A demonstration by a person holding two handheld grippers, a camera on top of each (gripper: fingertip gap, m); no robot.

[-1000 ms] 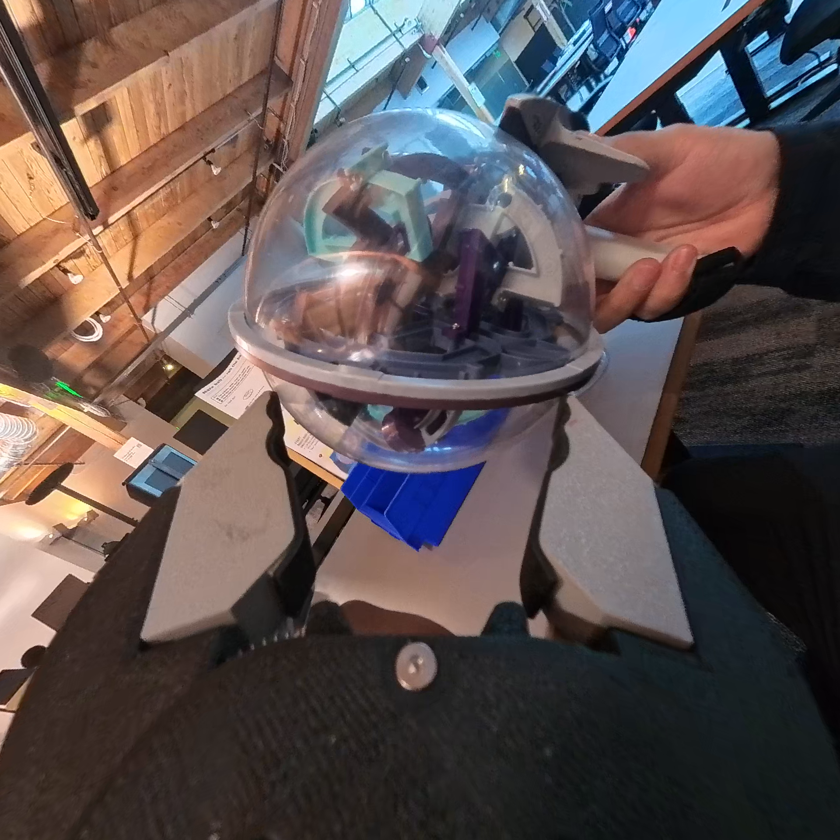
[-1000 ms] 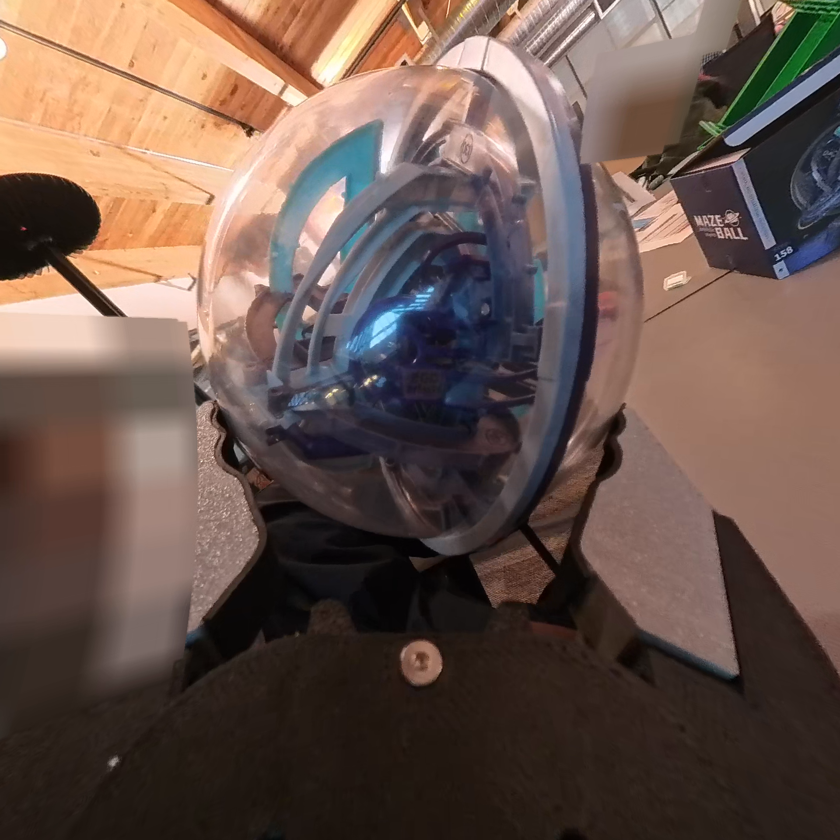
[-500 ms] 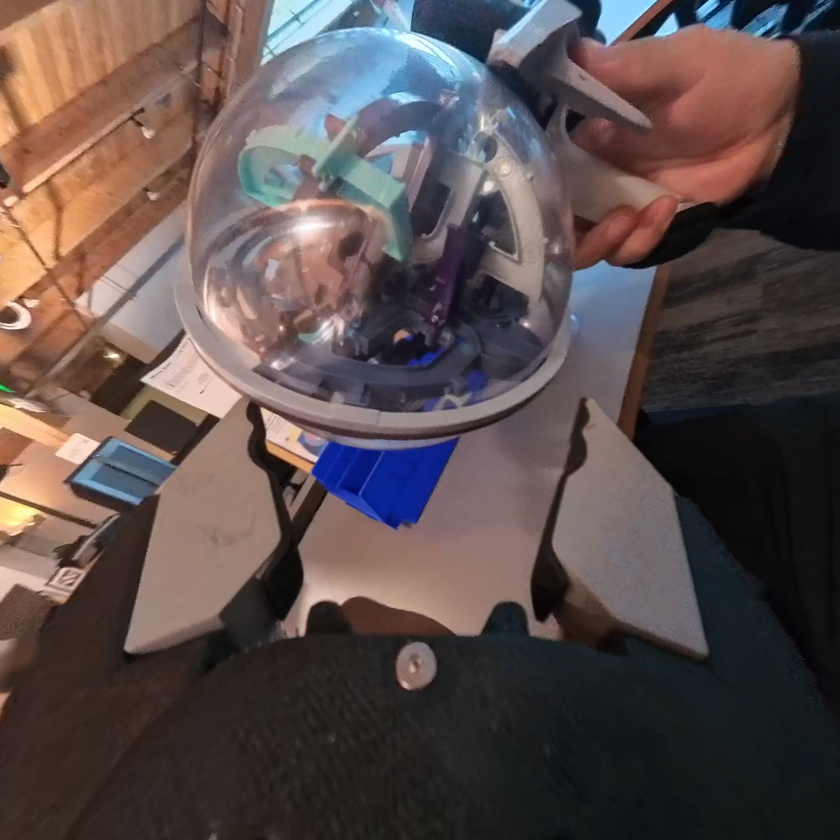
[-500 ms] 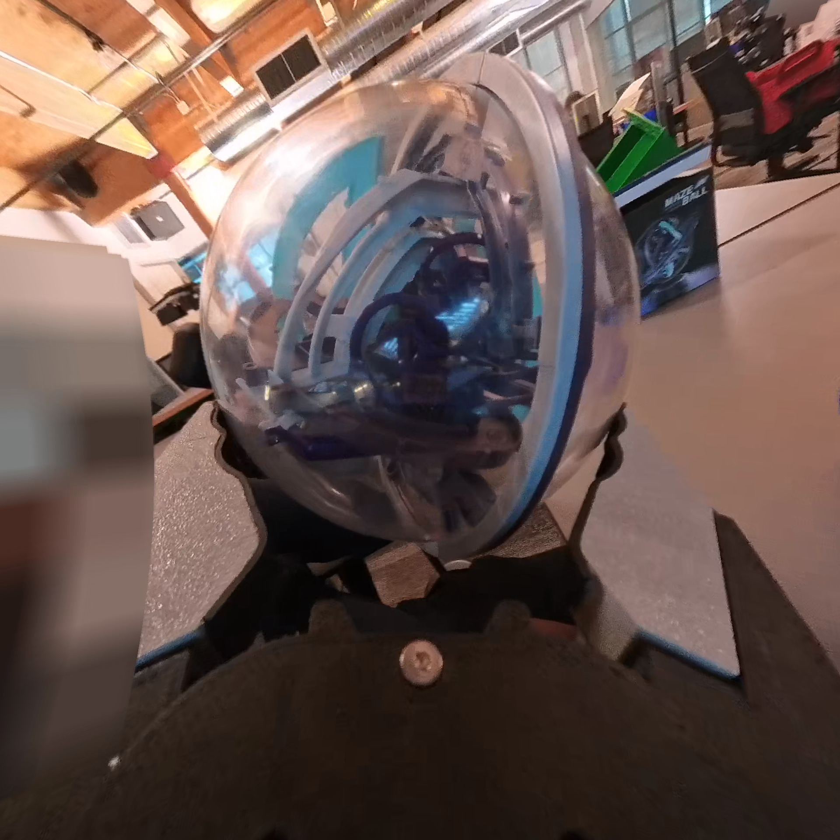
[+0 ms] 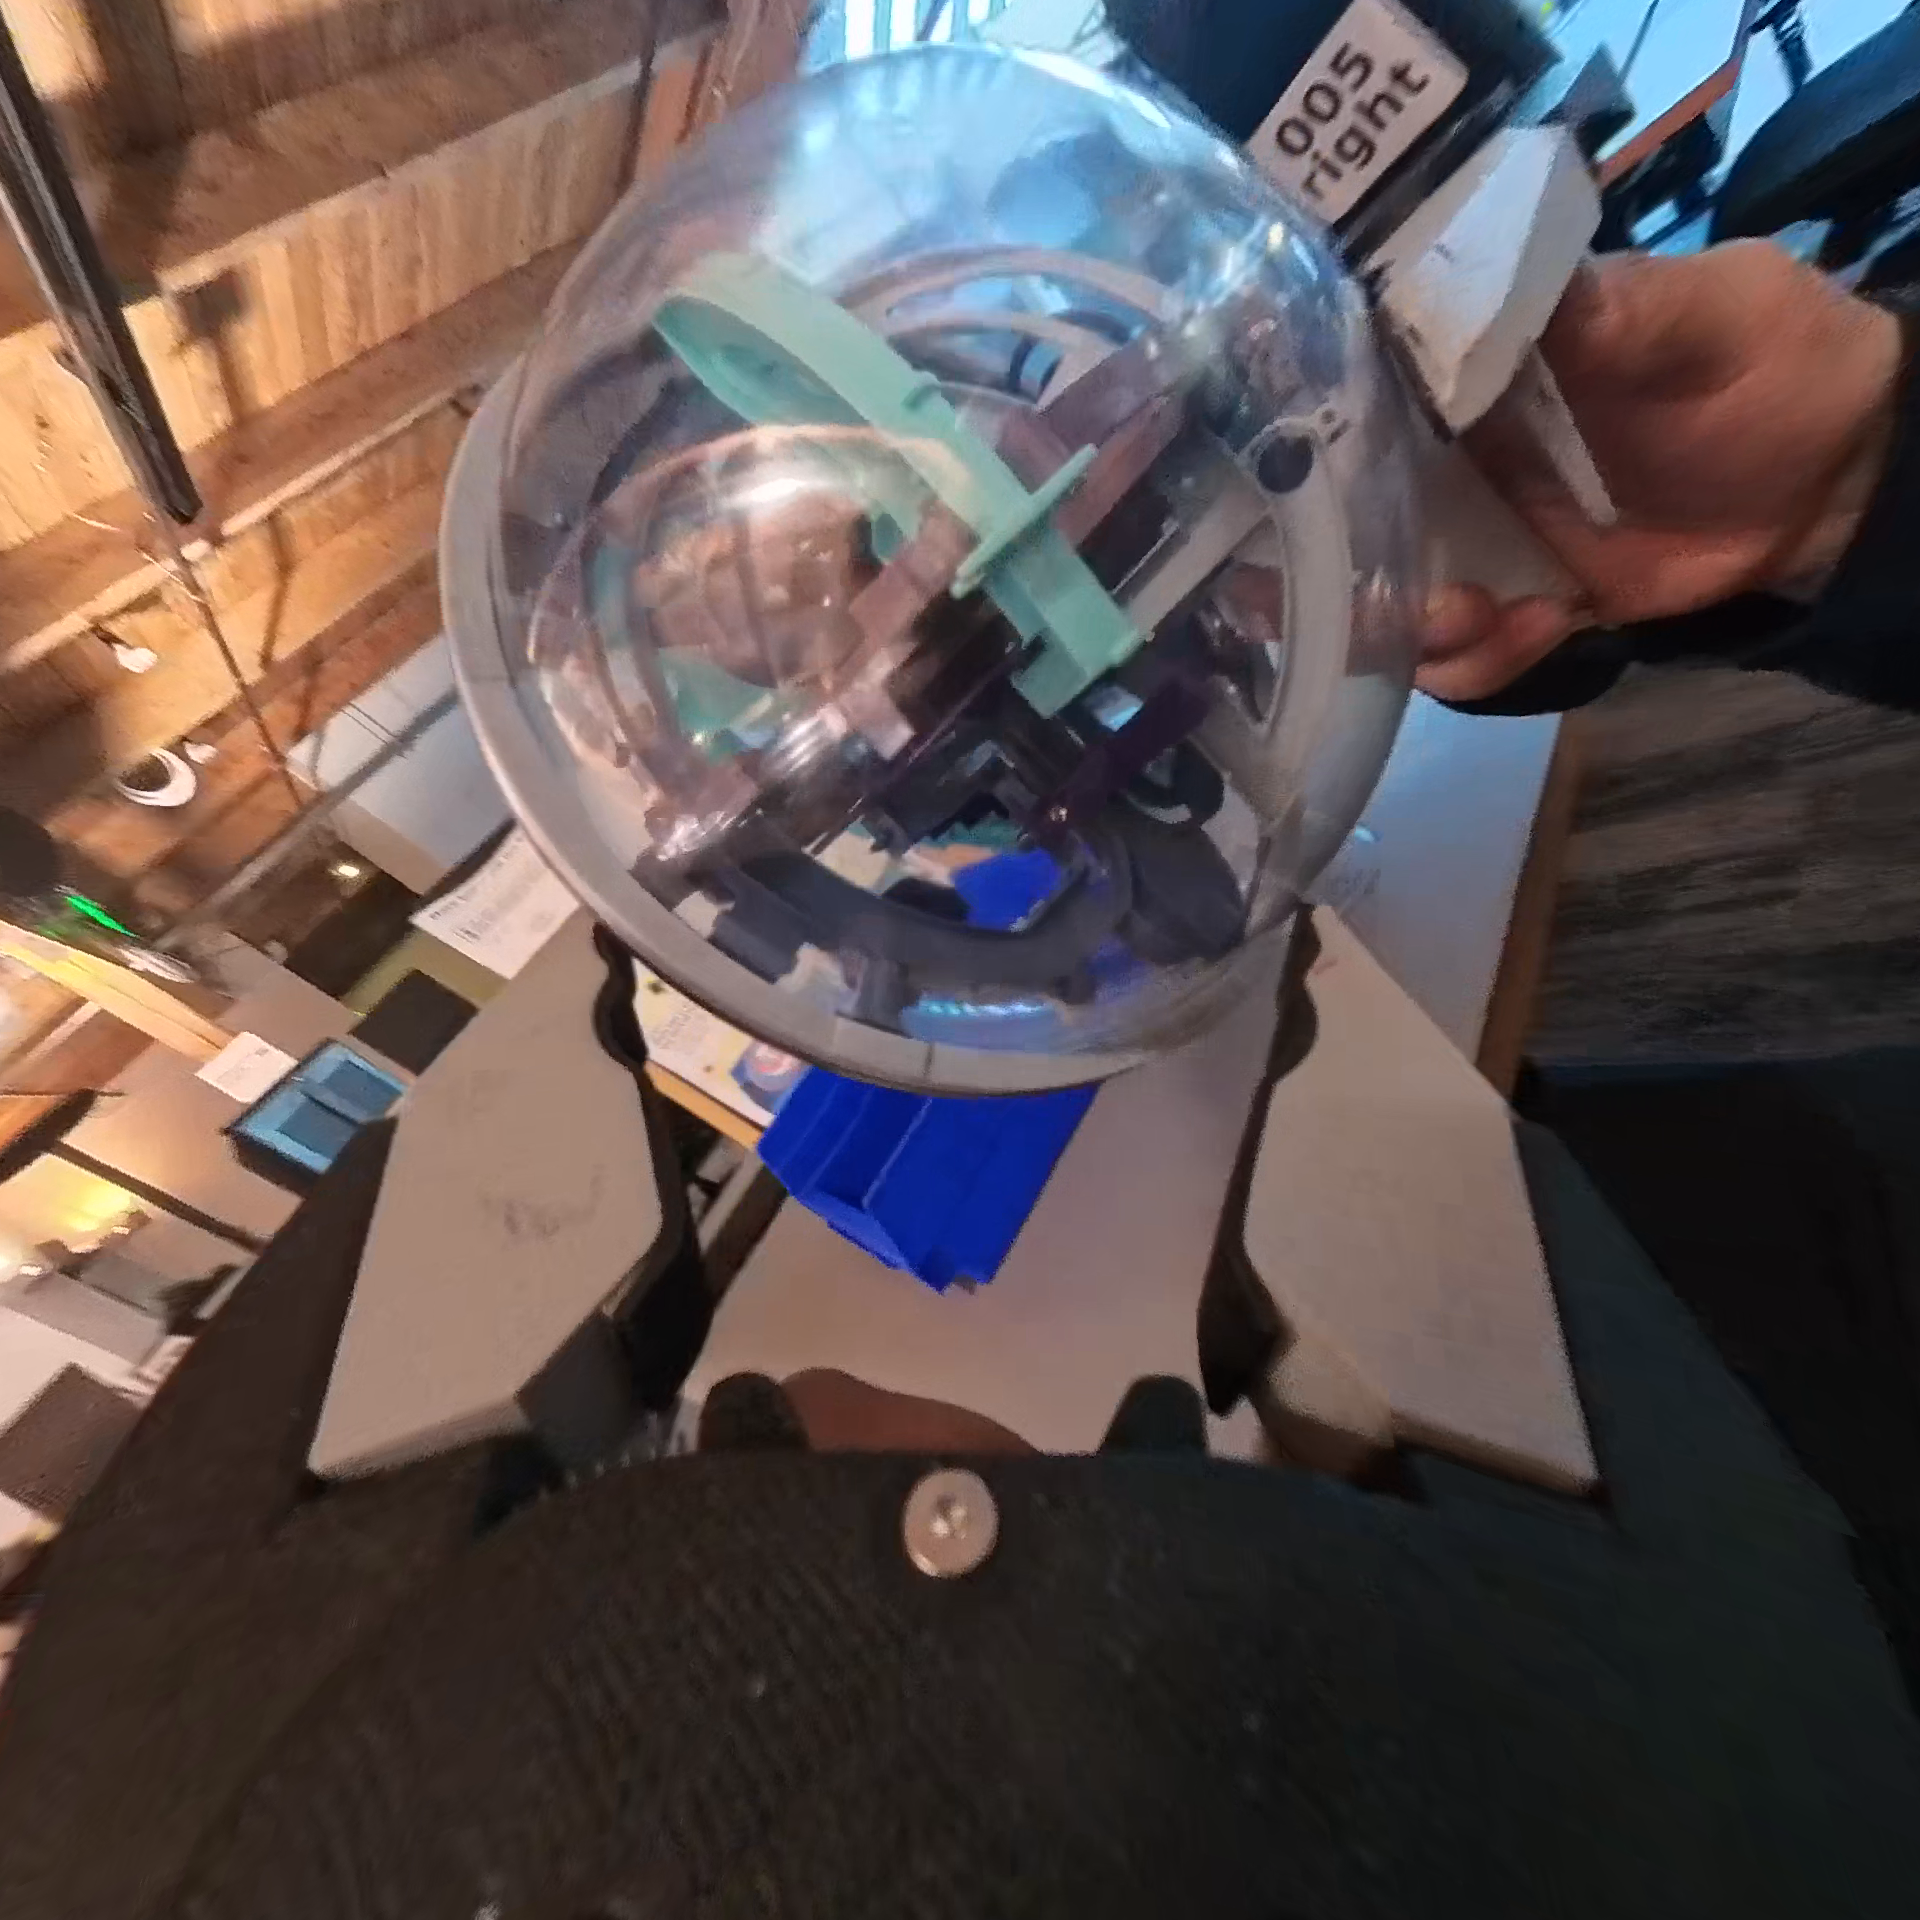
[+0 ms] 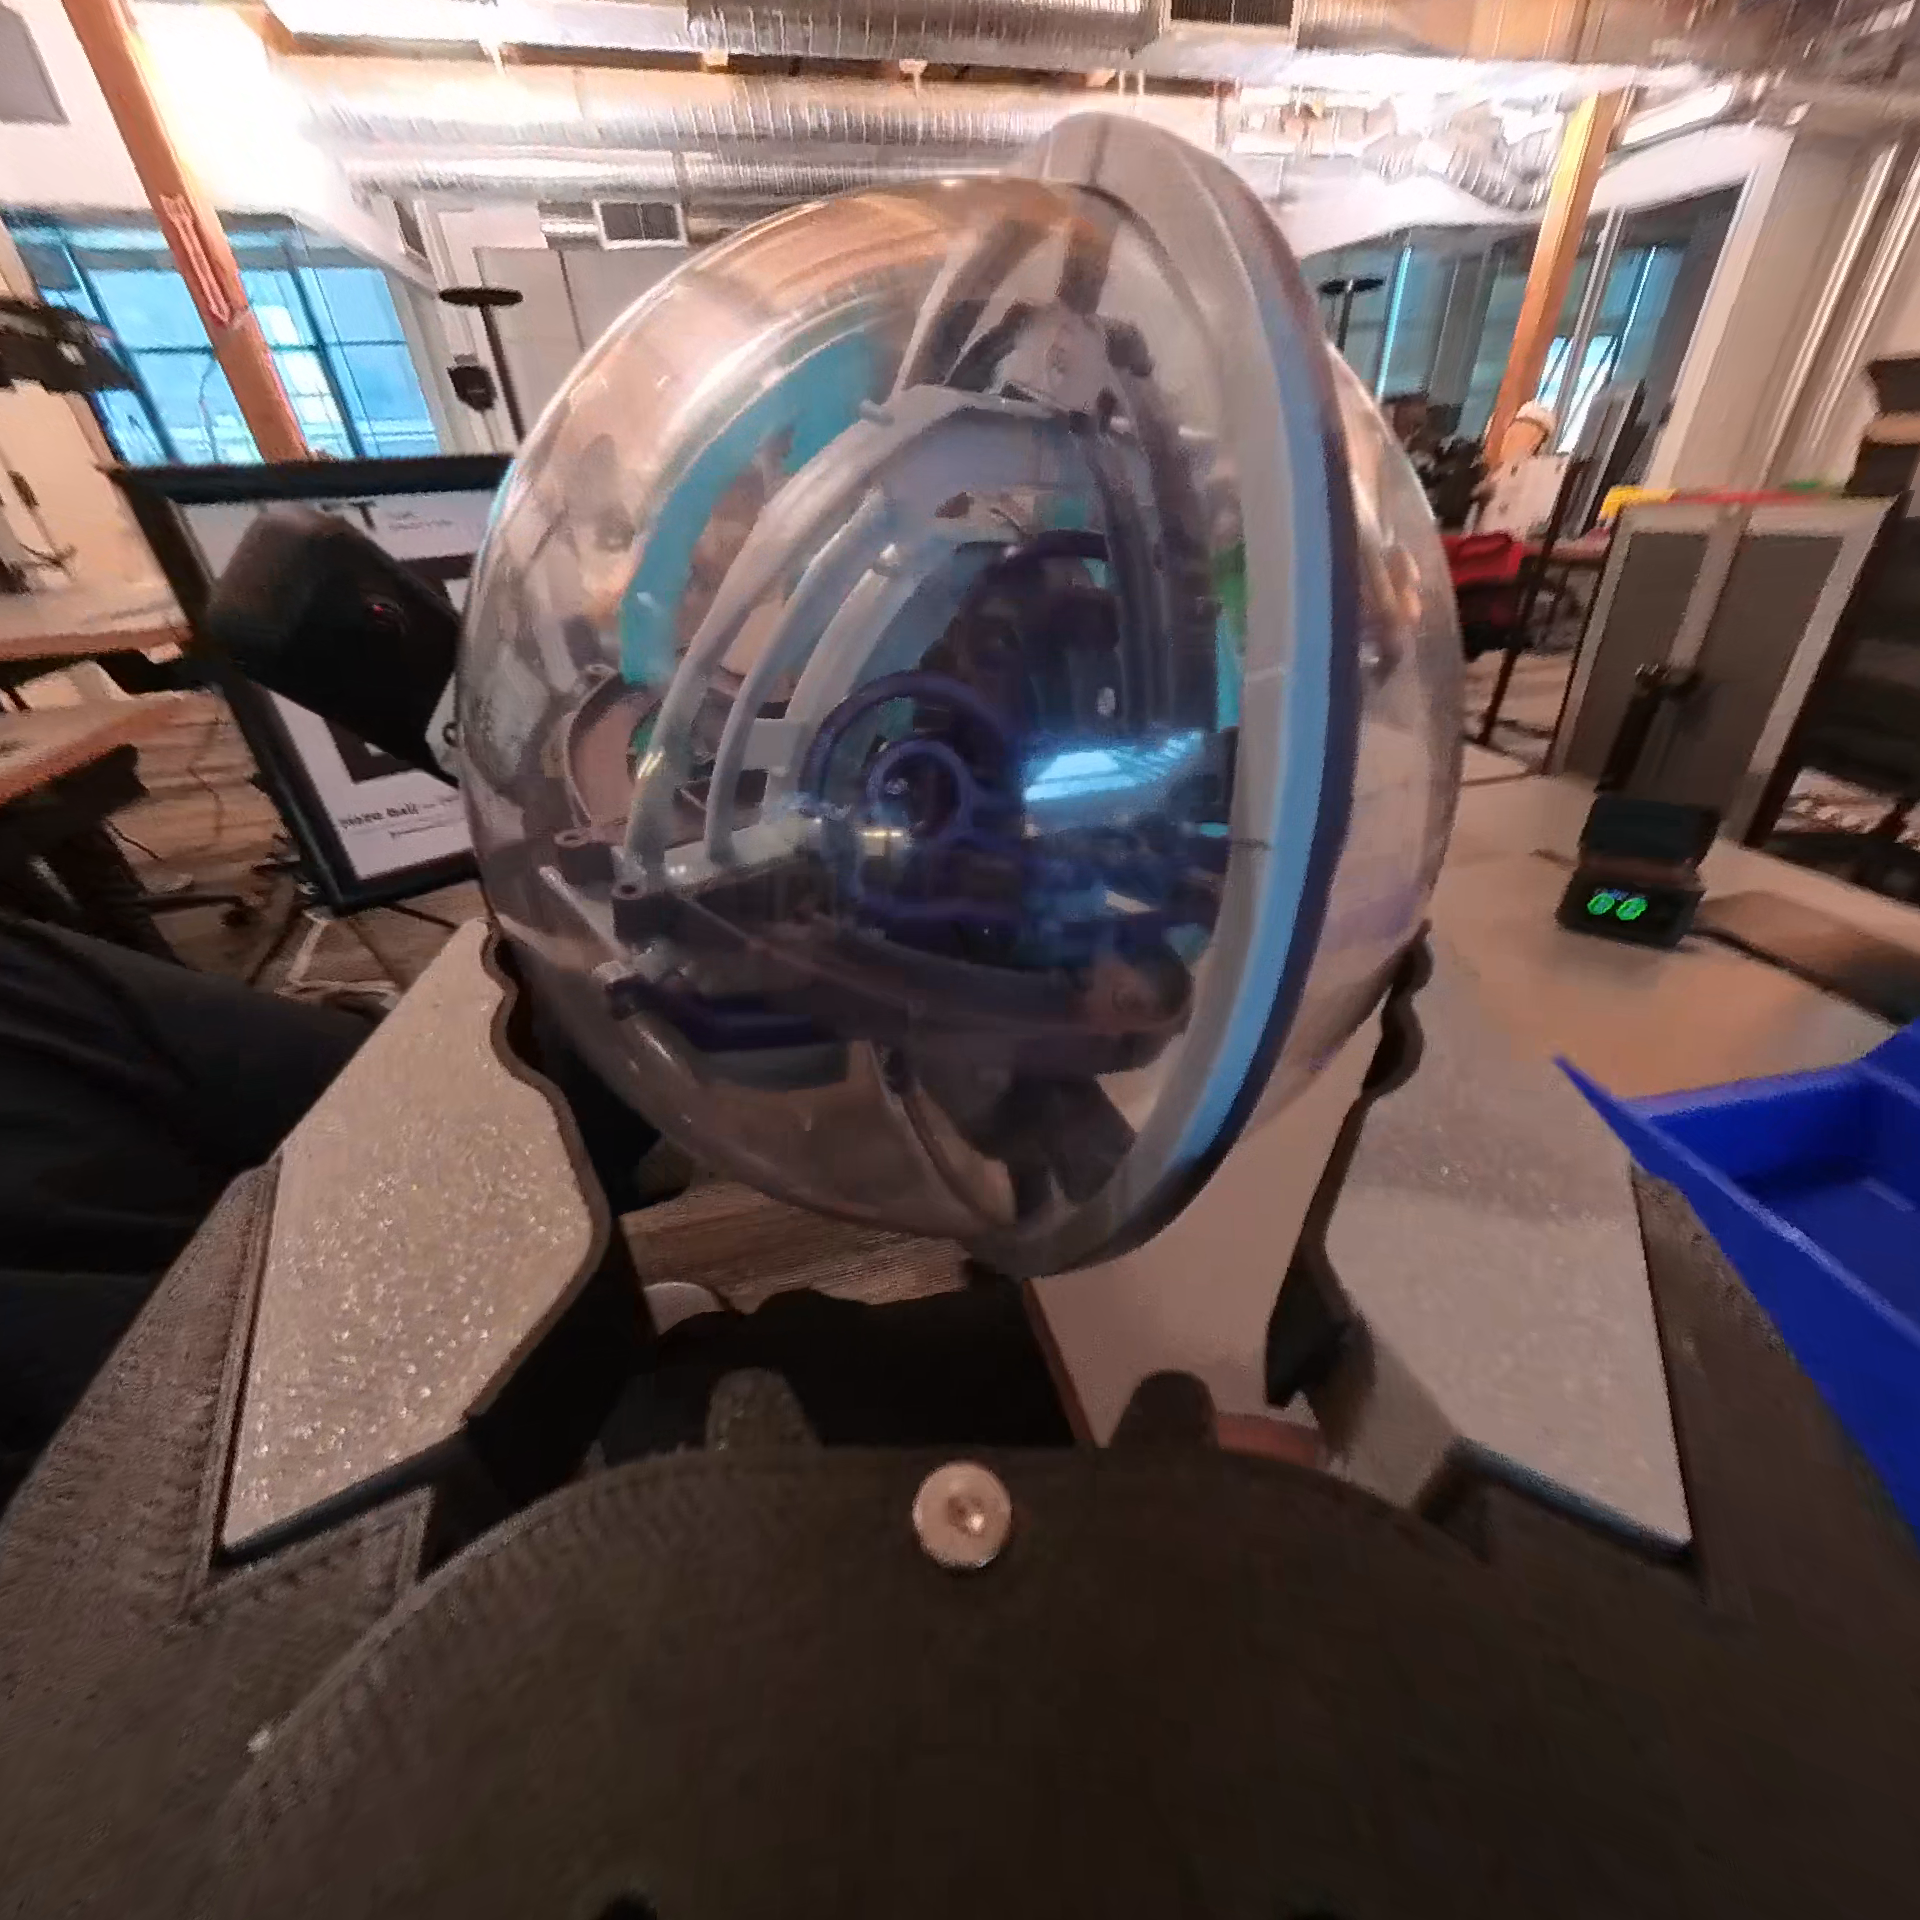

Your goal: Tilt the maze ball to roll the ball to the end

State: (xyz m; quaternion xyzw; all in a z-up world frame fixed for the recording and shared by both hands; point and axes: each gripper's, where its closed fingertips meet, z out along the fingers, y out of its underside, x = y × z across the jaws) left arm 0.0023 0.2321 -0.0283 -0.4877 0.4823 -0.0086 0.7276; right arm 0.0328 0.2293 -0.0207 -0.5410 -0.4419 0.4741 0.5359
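The maze ball (image 5: pixel 935 582) is a clear sphere with a grey rim and teal, brown and purple tracks inside. It is held in the air between both grippers. My left gripper (image 5: pixel 951 945) grips its lower part, and the rim tilts steeply down to the right. My right gripper (image 6: pixel 951 956) is shut on the ball (image 6: pixel 935 727), whose blue-edged rim stands nearly upright. In the left wrist view the right gripper (image 5: pixel 1475 281) presses on the ball's upper right, held by a hand (image 5: pixel 1704 447). I cannot pick out the small ball among the tracks.
A blue bin (image 5: pixel 914 1174) lies on the grey table (image 5: pixel 1444 790) under the ball; it shows at the right edge of the right wrist view (image 6: pixel 1787 1174). A small black device with green lights (image 6: pixel 1631 883) stands farther back. A framed sign (image 6: pixel 343 727) stands to the left.
Both grippers have rotated the ball. In the left view its rim went from level to steeply tilted. The right view swung down from the ceiling to the room and table.
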